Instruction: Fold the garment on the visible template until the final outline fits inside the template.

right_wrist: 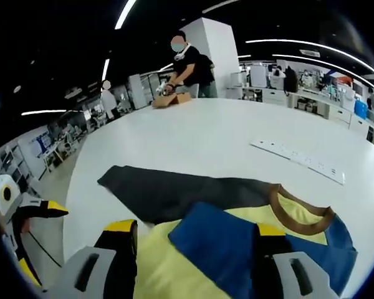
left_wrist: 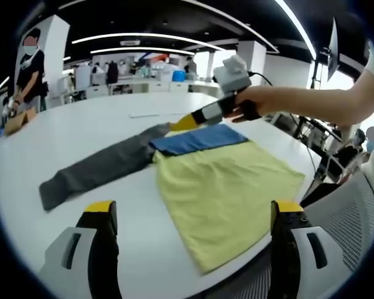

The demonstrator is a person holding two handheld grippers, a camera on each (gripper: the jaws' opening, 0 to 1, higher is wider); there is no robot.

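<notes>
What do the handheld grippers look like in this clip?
The left gripper has light grey bodies, black jaws and yellow tips. The right gripper matches it, with a pale grey box on top and a black cable behind. The person's forearm is unsleeved.

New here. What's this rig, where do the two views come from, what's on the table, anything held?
No robot arm: a person holds a two-jaw gripper in each hand, each carrying a fisheye camera that looks along its jaws. In the left gripper view the left gripper is open above a white table, and a hand holds the right gripper at the shirt's collar end. The right gripper view looks down at that collar. The yellow shirt has a blue shoulder panel and a dark grey sleeve. Whether cloth is pinched is unclear.
</notes>
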